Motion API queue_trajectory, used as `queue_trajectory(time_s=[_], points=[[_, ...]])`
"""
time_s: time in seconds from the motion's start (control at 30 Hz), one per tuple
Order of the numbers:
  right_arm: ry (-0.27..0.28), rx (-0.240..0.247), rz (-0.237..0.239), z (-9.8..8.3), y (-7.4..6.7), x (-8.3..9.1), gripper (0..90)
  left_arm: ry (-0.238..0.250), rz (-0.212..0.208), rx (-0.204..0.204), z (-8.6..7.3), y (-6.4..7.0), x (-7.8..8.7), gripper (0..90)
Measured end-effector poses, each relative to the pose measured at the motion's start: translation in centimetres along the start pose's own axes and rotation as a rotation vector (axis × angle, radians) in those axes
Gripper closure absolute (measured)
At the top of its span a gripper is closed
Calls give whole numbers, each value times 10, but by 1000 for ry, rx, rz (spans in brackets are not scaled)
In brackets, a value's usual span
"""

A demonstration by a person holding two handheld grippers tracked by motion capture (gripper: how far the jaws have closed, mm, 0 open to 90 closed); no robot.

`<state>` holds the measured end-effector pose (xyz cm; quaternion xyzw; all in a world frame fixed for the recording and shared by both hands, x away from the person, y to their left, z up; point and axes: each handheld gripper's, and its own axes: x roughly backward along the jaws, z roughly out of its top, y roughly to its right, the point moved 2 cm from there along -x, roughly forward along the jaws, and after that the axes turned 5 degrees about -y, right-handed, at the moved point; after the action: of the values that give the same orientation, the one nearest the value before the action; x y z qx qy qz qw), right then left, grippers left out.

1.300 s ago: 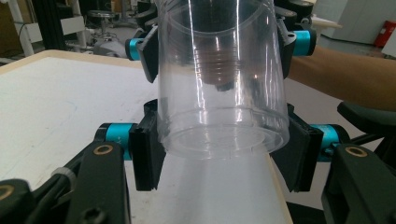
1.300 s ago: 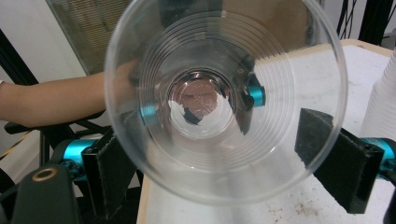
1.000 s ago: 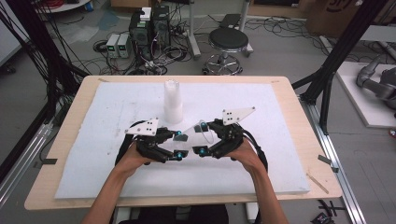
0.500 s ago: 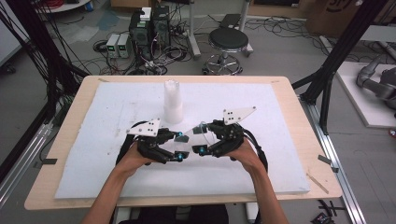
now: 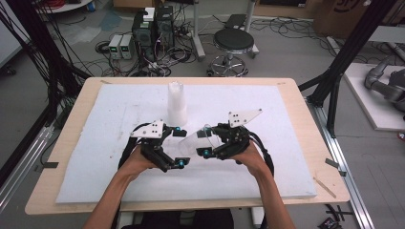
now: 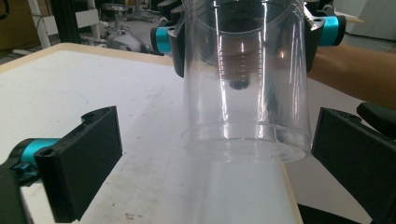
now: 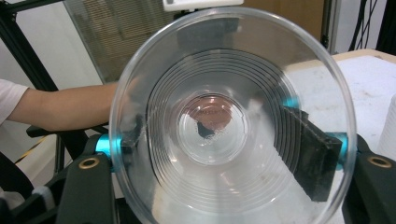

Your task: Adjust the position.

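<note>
Between our two grippers, near the table's middle, the clear cup changes hands: right gripper has just clamped its rim, left gripper has just spread clear. Next, we back the left away.

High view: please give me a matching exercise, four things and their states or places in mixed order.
1 left gripper
2 right gripper
3 white cup stack
4 stool

a upright on the mat
b on the floor beyond the table
c shut on the clear cup
d open

Pairs: 1-d, 2-c, 3-a, 4-b.
Left jaws just opened around the cup's base; right jaws just closed on the cup.
</note>
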<state>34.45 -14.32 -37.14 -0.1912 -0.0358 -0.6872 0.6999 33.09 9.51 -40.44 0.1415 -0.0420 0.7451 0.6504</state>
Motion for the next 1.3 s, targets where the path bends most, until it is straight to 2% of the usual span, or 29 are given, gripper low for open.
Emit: queue_trajectory(time_s=[0.07,0.1,0.27,0.4,0.5,0.53,0.63,0.67,0.7,0.77,0.87,0.9,0.93,0.97,1.03,1.07,1.1,1.13,1.17,1.23,1.27,1.3], points=[[-4,-1,-1,0,0,0,327,-12,-8,-17,0,1,1,18],[-4,-1,-1,0,0,0,327,-18,1,-20,1,1,1,18],[-9,-7,-5,0,0,1,327,-31,0,-11,0,2,2,18],[-10,-6,-13,0,1,2,327,-64,23,-19,0,2,6,18],[-19,-6,-41,0,2,4,327,-140,81,-17,-1,4,12,18],[-35,-12,-71,1,2,7,327,-151,98,-5,-3,4,16,18],[-59,-16,-99,2,3,10,327,-186,172,18,-8,3,27,18],[-96,-20,-138,5,5,12,327,-209,207,48,-14,1,34,19],[-96,-20,-138,5,5,12,327,-209,207,48,-14,1,34,18],[-133,-28,-175,7,6,13,327,-236,246,68,-20,-1,41,18],[-180,-36,-221,11,9,14,329,-236,305,96,-30,-3,51,19],[-205,-40,-237,13,10,14,329,-235,323,101,-34,-3,54,19],[-245,-42,-268,14,12,14,329,-228,361,116,-42,-3,60,18],[-245,-42,-268,14,12,14,329,-228,361,116,-42,-3,60,18],[-287,-53,-297,16,15,13,329,-222,400,129,-50,-2,66,19],[-334,-57,-332,17,18,12,330,-214,415,136,-54,-2,69,19],[-334,-57,-332,17,18,12,330,-208,435,143,-58,-2,73,19],[-383,-73,-358,19,20,11,333,-197,487,147,-64,-1,77,18],[-383,-73,-358,19,20,11,333,-197,487,147,-64,-1,77,19],[-430,-88,-377,20,23,10,333,-189,528,149,-69,-1,81,19],[-466,-92,-402,21,27,9,333,-179,546,154,-72,-1,83,19],[-466,-92,-402,21,27,9,333,-166,556,163,-74,0,84,19]])
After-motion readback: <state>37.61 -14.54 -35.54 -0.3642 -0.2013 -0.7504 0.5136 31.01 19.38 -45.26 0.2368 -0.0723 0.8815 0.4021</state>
